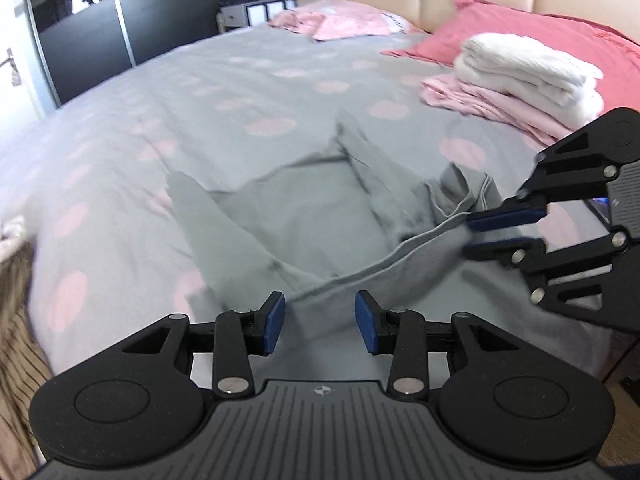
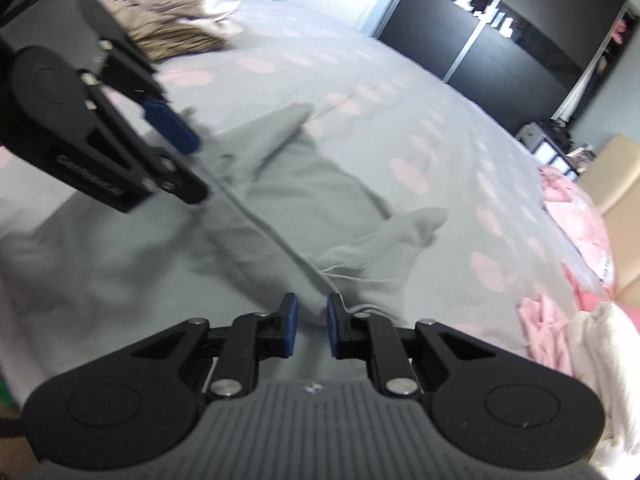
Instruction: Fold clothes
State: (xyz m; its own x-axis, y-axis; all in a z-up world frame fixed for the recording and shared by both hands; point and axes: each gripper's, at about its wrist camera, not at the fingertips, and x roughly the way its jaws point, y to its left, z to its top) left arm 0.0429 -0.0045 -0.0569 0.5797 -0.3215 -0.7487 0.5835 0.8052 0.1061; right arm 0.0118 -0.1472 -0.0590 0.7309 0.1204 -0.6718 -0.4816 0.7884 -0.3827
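A grey garment (image 1: 304, 220) lies crumpled on the bed, sleeves bunched toward the far side; it also fills the middle of the right wrist view (image 2: 304, 184). Its near hem is raised and runs from one gripper to the other. My left gripper (image 1: 321, 320) is open, with the hem passing just past its blue pads; from the right wrist camera the left gripper (image 2: 196, 170) shows at the garment's left end. My right gripper (image 2: 311, 326) is narrowed onto the hem's other end, and the right gripper (image 1: 469, 235) appears side-on with cloth between its pads.
The bed (image 1: 240, 92) has a grey sheet with pink dots. Folded white cloth (image 1: 528, 72) rests on folded pink clothes (image 1: 480, 100) by a pink pillow (image 1: 500, 28). A beige striped garment (image 2: 172, 28) lies at the bed's edge. Dark wardrobe doors (image 2: 500, 40) stand beyond.
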